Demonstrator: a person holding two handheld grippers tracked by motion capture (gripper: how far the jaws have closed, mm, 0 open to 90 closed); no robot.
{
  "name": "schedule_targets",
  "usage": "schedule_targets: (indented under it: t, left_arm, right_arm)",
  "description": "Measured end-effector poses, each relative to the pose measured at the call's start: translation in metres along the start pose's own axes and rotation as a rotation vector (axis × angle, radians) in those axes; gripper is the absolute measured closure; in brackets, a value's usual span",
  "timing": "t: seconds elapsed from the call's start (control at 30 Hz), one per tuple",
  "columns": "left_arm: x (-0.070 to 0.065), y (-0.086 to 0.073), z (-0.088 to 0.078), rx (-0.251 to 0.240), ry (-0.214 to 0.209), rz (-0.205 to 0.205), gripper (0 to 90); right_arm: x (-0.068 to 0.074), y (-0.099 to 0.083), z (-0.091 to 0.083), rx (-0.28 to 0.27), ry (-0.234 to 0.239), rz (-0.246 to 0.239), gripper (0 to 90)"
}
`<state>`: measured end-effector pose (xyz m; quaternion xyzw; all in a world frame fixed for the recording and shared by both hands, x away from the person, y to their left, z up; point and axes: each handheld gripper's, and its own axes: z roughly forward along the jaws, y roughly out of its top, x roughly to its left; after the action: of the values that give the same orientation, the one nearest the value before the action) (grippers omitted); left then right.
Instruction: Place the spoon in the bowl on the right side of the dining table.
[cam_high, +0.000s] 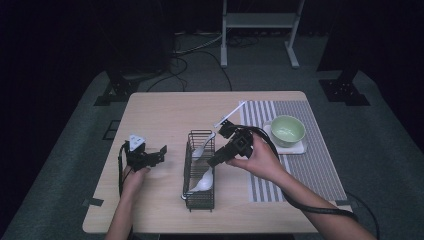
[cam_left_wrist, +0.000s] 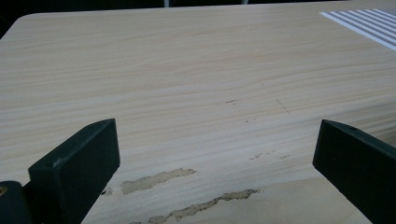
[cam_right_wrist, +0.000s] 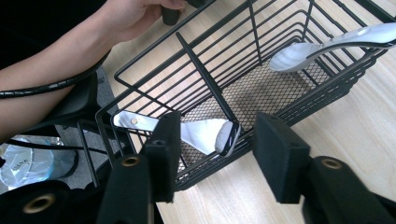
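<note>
Right gripper (cam_right_wrist: 212, 158): jaws part-spread — astride white spatula (cam_right_wrist: 205, 133), pads not touching
Wire basket (cam_right_wrist: 243, 88): holds spatula, spoon (cam_right_wrist: 303, 51)
Left gripper (cam_left_wrist: 215, 158): spread — over bare desk (cam_left_wrist: 187, 84)

Green bowl (cam_high: 287, 130) on white coaster (cam_high: 300, 148), striped placemat (cam_high: 320, 165), light wooden table (cam_high: 160, 115), metal stand (cam_high: 260, 20) behind.

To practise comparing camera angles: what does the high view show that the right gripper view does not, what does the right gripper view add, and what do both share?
High view alone: green bowl on its white coaster, striped mat, left tongs resting on the table.

Right gripper view alone: the close gap between the right tongs, with nothing gripped, and the basket's mesh floor.

Shared: wire basket, two white spoons.
</note>
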<state>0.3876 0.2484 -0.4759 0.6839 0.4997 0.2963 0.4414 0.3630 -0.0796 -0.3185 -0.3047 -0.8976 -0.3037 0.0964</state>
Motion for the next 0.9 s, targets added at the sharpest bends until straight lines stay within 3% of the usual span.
schedule_targets:
  t: [0.4,0.9]
  left_arm:
    - [-0.0001,0.0,0.0003,-0.001,0.002,0.0,0.0]
    - [-0.0002,0.0,0.0003,-0.001,0.002,0.0,0.0]
  right_arm:
    - [-0.0037,-0.0011,-0.0014,0.006,0.019,0.019,76.1]
    - [0.0011,-0.0014,-0.0043,0.006,0.064,0.008,85.0]
